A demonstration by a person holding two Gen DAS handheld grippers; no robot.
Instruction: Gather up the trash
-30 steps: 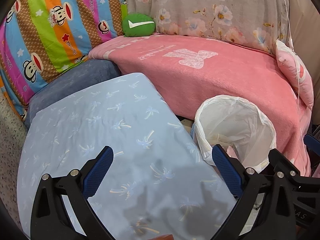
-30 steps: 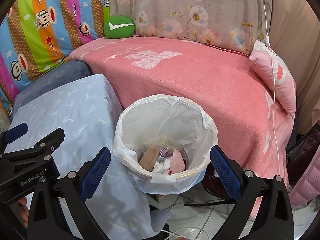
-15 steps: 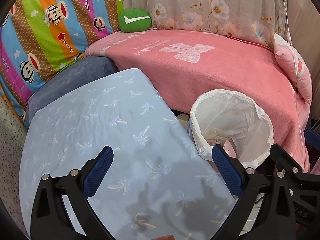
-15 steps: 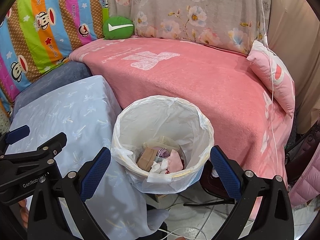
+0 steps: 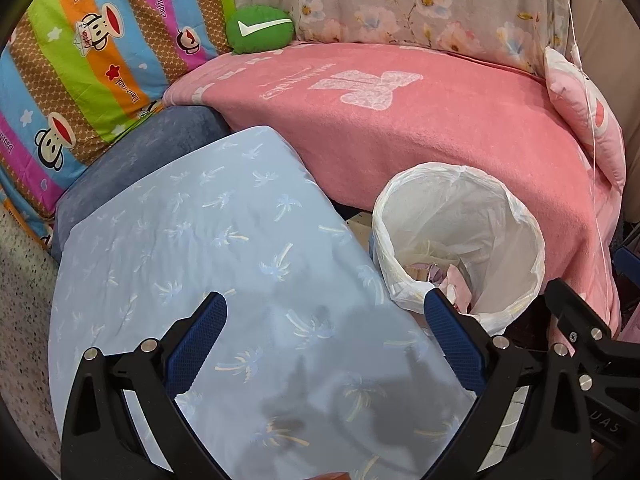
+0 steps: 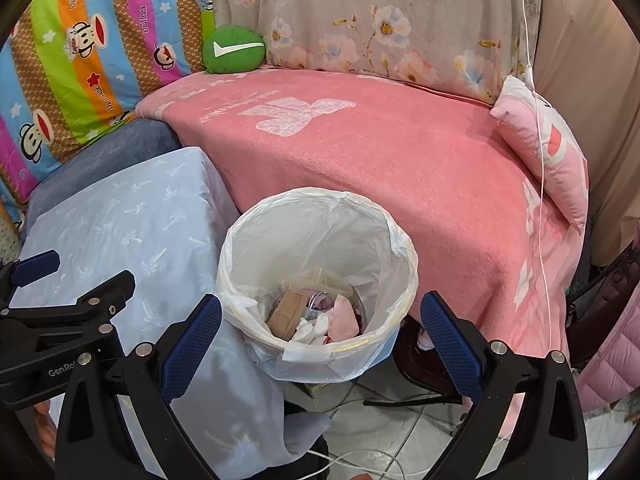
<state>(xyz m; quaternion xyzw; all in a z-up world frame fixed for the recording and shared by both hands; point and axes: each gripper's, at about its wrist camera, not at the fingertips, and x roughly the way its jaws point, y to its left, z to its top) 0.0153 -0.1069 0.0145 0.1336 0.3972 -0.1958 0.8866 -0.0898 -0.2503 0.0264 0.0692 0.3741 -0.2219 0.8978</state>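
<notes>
A round bin with a white plastic liner (image 6: 320, 240) (image 5: 460, 240) stands on the floor between the table and the pink sofa. Inside it lie trash pieces (image 6: 316, 316): a brown cardboard scrap, white tissue, pink paper. My right gripper (image 6: 320, 332) hovers open above the bin's near rim, with nothing between its fingers. My left gripper (image 5: 324, 340) is open over the light blue tablecloth (image 5: 200, 248), also holding nothing. The left gripper's black frame (image 6: 60, 312) shows at the left edge of the right wrist view.
A pink blanket (image 6: 380, 152) covers the sofa behind the bin. A green cushion (image 6: 232, 50), a striped monkey-print cover (image 5: 80, 60) and a pink pillow (image 6: 548, 152) lie around it. White cables (image 6: 360, 456) run over the tiled floor below the bin.
Both grippers have pulled back and risen slightly, so the bin and table look a little farther away. Both stay open and hold nothing.
</notes>
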